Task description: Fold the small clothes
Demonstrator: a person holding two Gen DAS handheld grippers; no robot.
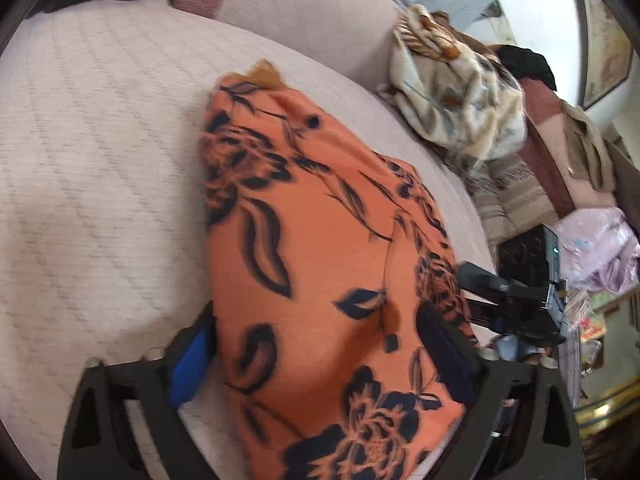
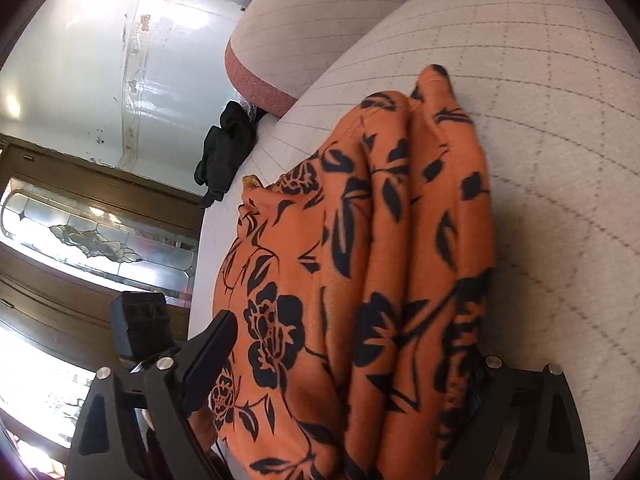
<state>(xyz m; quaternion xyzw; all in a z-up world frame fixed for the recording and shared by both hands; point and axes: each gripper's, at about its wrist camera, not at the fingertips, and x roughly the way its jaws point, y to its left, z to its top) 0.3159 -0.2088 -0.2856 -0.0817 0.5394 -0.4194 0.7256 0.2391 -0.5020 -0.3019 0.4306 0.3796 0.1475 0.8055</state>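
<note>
An orange garment with a black flower print (image 1: pixel 320 248) lies bunched on a pale quilted sofa seat (image 1: pixel 100 160). My left gripper (image 1: pixel 316 344) has its fingers spread wide on either side of the cloth, which fills the gap between them. The other gripper (image 1: pixel 516 300) shows at the garment's right edge. In the right wrist view the same garment (image 2: pixel 360 260) hangs in folds between the spread fingers of my right gripper (image 2: pixel 352 360); its right finger is hidden under cloth. The left gripper (image 2: pixel 140 320) shows at the lower left.
A cream patterned blanket (image 1: pixel 460 92) and a heap of other clothes (image 1: pixel 560 152) lie at the sofa's right end. A sofa back cushion (image 2: pixel 320 28) rises behind the seat. A black cloth (image 2: pixel 224 144) hangs off the seat edge, with a wooden glass door (image 2: pixel 80 232) beyond.
</note>
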